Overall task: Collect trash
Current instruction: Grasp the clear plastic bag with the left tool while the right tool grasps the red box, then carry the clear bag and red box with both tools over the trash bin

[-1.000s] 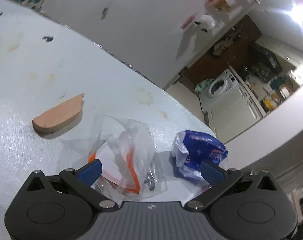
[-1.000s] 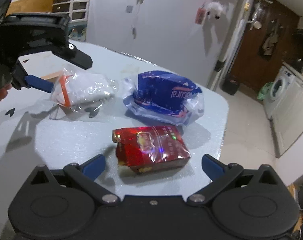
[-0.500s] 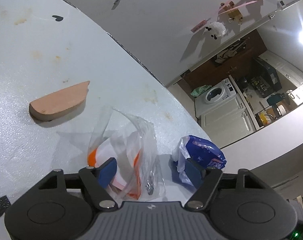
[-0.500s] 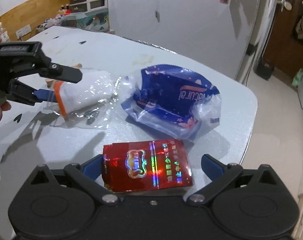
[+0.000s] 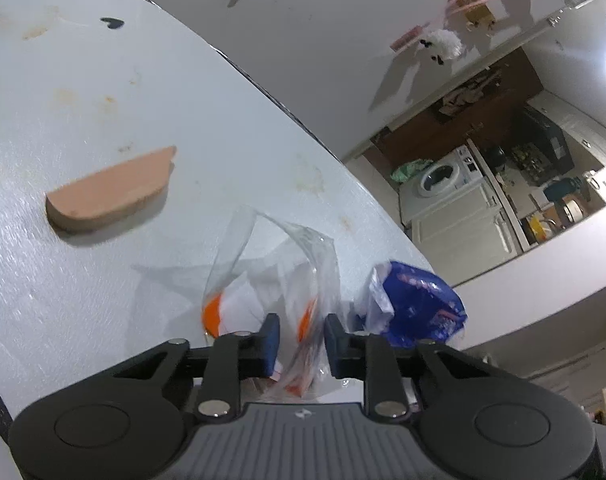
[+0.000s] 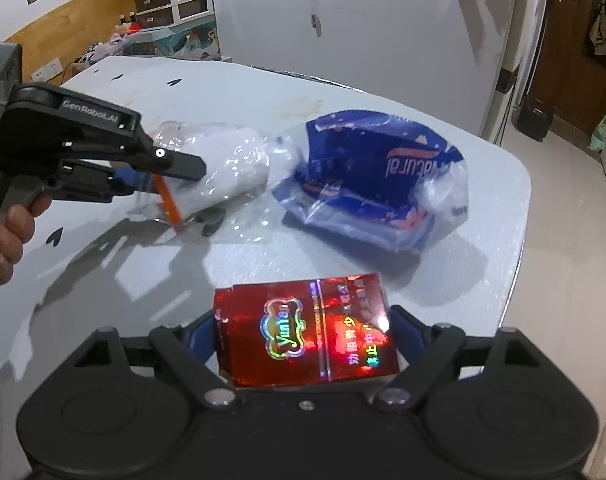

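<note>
Left claw [image 5: 299, 340]: it is closing on the clear plastic bag [image 5: 271, 280]; the bag's crumpled film with orange marks is between the two blue pads, which stand close together and pinch it.
Right claw [image 6: 305, 340]: its jaws are closing around the red box [image 6: 303, 340]; the box is between the pads, the pads are at its two sides, but whether they already press it cannot be told.
Clear plastic bag: it lies on the counter [image 5: 103, 100], reaching forward from the left claw; in the right wrist view it is far ahead and to the left of the right claw.
Blue wrapper [image 6: 375, 184]: it lies on the counter ahead of the right claw, just to the right of the left claw, beside the clear bag.
Wooden piece [image 5: 111, 192]: it is flat on the counter, ahead and to the left of the left claw, apart from the bag.
Hand [image 6: 11, 236]: it holds the handle of the left claw, at the left edge of the right wrist view.
</note>
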### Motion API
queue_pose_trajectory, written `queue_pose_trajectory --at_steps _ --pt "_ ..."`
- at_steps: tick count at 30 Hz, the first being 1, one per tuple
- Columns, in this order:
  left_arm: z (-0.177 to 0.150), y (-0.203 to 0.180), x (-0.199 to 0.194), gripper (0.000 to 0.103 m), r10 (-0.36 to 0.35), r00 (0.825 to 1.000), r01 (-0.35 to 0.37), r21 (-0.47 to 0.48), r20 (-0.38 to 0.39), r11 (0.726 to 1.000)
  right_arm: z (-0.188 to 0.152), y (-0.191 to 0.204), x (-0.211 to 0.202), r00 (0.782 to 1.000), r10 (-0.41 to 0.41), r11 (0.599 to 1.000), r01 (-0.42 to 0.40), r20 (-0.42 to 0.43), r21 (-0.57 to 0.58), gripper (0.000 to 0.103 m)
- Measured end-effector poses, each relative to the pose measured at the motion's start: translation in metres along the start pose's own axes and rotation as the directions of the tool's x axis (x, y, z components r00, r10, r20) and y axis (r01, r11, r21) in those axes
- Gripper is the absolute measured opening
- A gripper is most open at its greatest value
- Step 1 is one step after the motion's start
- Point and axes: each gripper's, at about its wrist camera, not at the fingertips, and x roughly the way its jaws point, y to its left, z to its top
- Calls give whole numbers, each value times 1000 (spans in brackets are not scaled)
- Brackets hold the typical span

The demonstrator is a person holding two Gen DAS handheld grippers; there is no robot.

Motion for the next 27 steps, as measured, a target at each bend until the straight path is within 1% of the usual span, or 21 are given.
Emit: queue_pose_trajectory --at_steps 2,6,9,16,18,20,24,27 --pt "-4 -3 -3 16 -4 1000 4 18 -5 1000 -4 4 -3 1000 -1 1000 1 -1 11 87" --pt "-13 -9 -13 15 23 1000 -23 58 -8 998 -11 9 -11 1000 7 999 -7 3 49 83" --pt "-20 -13 -26 13 45 999 -45 93 -1 995 -15 14 -18 1000 -4 997 3 11 71 82" --pt "-36 -21 -64 9 122 991 -129 163 50 978 -12 26 -39 999 -22 990 16 40 137 81" --pt "-39 -24 -74 9 155 986 -162 174 58 971 -11 27 -46 999 -15 986 7 48 167 81" --pt "-43 -27 -85 9 171 983 -182 195 70 964 -11 30 -53 998 -22 983 11 60 183 81" --pt "-51 -36 -103 9 197 976 -214 256 87 943 -11 35 -66 996 -54 975 37 70 218 81" --pt "-59 -42 -116 9 216 971 -236 297 100 925 -12 40 -75 993 -98 972 79 72 221 81"
